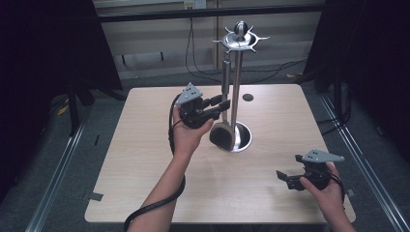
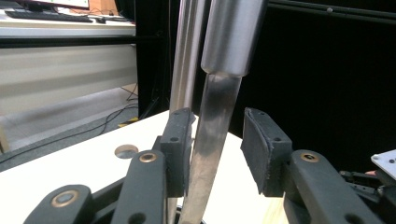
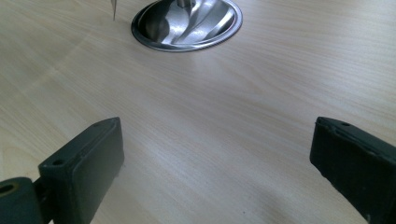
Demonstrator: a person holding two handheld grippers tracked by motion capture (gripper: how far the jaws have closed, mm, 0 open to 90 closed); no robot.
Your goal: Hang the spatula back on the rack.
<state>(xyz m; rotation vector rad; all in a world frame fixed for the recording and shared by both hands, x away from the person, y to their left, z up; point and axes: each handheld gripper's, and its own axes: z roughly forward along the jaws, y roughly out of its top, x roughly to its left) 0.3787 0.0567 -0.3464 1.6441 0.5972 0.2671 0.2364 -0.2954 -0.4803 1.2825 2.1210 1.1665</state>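
Bright, even overhead light on the table, dark surroundings, soft shadows, glare on the steel pole.

Desk: pale wood-grain top, smooth, low satin sheen, soft reflections in the right gripper view. Utensil stand: polished metal pole and round dished base, mirror-glossy. Hanging ladle: handle brushed steel, upper sleeve satin, flat lower shank shinier with smudges; bowl dark, finish unclear. Left hand-held gripper: matt black plastic-looking arms, brass-coloured pivot pins, pads matt, slightly grainy, rubbery. Right hand-held gripper: same matt black jaws. Top plate: grey, flat, matt. Cable: black, smooth, slight gloss.
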